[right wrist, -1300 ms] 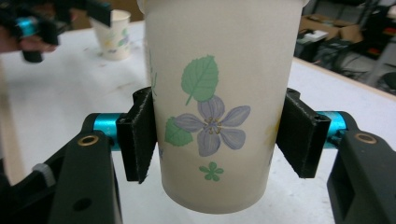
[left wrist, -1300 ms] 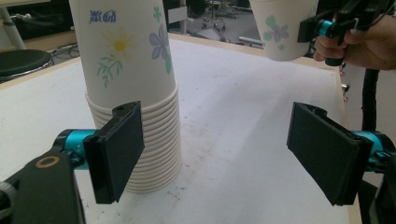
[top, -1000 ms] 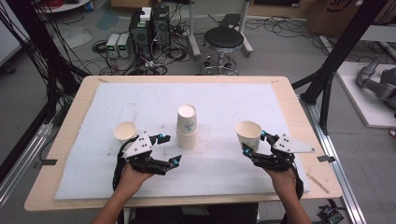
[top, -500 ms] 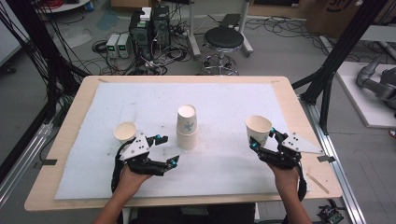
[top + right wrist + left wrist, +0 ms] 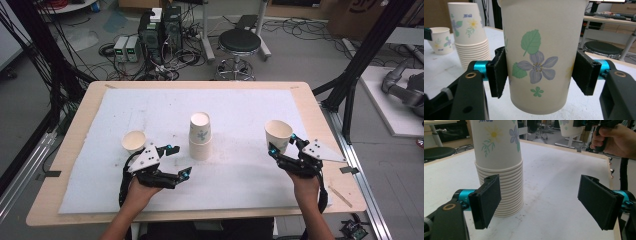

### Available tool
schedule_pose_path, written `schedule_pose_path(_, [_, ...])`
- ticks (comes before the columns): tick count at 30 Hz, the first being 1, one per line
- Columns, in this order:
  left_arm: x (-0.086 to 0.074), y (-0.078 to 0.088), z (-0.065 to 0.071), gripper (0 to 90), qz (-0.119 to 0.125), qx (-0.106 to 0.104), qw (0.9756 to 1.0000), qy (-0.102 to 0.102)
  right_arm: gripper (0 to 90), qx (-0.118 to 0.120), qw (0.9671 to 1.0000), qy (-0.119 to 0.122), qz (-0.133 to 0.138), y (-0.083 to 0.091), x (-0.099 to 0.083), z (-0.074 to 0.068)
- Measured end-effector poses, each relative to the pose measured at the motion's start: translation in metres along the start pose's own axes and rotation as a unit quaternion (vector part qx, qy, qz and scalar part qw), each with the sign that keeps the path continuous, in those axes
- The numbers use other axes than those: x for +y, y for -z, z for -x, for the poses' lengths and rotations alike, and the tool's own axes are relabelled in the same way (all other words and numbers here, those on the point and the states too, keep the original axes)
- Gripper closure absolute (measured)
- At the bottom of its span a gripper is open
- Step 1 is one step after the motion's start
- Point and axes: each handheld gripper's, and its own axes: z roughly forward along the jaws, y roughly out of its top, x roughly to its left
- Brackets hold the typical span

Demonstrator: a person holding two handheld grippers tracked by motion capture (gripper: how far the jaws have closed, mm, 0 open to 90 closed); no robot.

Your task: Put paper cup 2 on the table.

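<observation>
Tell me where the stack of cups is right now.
In the high view, the stack of cups stands near the table's middle on the white mat, just ahead of the open left gripper and left of the held cup.

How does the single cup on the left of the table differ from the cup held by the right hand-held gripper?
The left cup stands free on the white mat; the held cup sits between the jaws of the right hand-held gripper, tilted. The left cup is short; the held cup looks taller. Both are white paper cups with flower prints.

Lab: floor cables (image 5: pixel 165 55), electronics boxes (image 5: pixel 126 48)
</observation>
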Motion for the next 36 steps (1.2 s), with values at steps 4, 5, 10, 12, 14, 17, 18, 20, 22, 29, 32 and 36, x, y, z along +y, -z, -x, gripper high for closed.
schedule_pose_path(4, [-0.001, 0.000, 0.000, 18.8, 0.000, -0.001, 1.0000, 0.003, 36.0, -0.010, 0.9999, -0.002, -0.002, -0.009, 0.000, 0.002])
schedule_pose_path(5, [-0.001, -0.001, -0.001, 18.8, -0.001, -0.001, 1.0000, 0.003, 36.0, -0.011, 0.9999, -0.004, -0.001, -0.011, -0.001, 0.002])
schedule_pose_path(10, [-0.002, -0.001, 0.000, 18.9, -0.005, -0.006, 1.0000, 0.004, 36.0, -0.024, 0.9996, -0.007, -0.009, -0.029, -0.004, 0.002])
schedule_pose_path(12, [-0.003, -0.001, 0.000, 18.9, -0.009, -0.009, 0.9999, 0.004, 36.0, -0.024, 0.9995, -0.010, -0.015, -0.035, -0.007, 0.002])
schedule_pose_path(14, [-0.003, -0.002, 0.002, 19.1, -0.010, -0.009, 0.9999, 0.003, 36.0, -0.029, 0.9993, -0.015, -0.021, -0.043, -0.010, 0.003])
schedule_pose_path(17, [-0.004, -0.002, 0.003, 19.1, -0.012, -0.010, 0.9999, 0.003, 36.0, -0.038, 0.9985, -0.026, -0.028, -0.052, -0.014, 0.005])
schedule_pose_path(18, [-0.004, -0.002, 0.002, 19.2, -0.011, -0.010, 0.9999, 0.003, 36.0, -0.043, 0.9982, -0.029, -0.030, -0.055, -0.015, 0.006])
schedule_pose_path(20, [-0.004, -0.003, 0.002, 19.9, -0.013, -0.014, 0.9998, 0.001, 36.0, -0.052, 0.9973, -0.041, -0.031, -0.060, -0.018, 0.009])
schedule_pose_path(22, [-0.004, -0.003, 0.002, 19.9, -0.013, -0.014, 0.9998, 0.002, 36.0, -0.060, 0.9964, -0.050, -0.033, -0.064, -0.020, 0.010])
schedule_pose_path(29, [-0.005, -0.004, 0.003, 19.9, -0.017, -0.014, 0.9998, 0.001, 35.8, -0.079, 0.9935, -0.055, -0.061, -0.078, -0.028, 0.013])
schedule_pose_path(32, [-0.005, -0.004, 0.003, 19.9, -0.017, -0.014, 0.9998, 0.002, 35.9, -0.085, 0.9911, -0.058, -0.085, -0.082, -0.032, 0.014])
schedule_pose_path(36, [-0.005, -0.004, 0.003, 19.9, -0.018, -0.013, 0.9997, 0.003, 35.8, -0.092, 0.9872, -0.066, -0.112, -0.085, -0.035, 0.017])
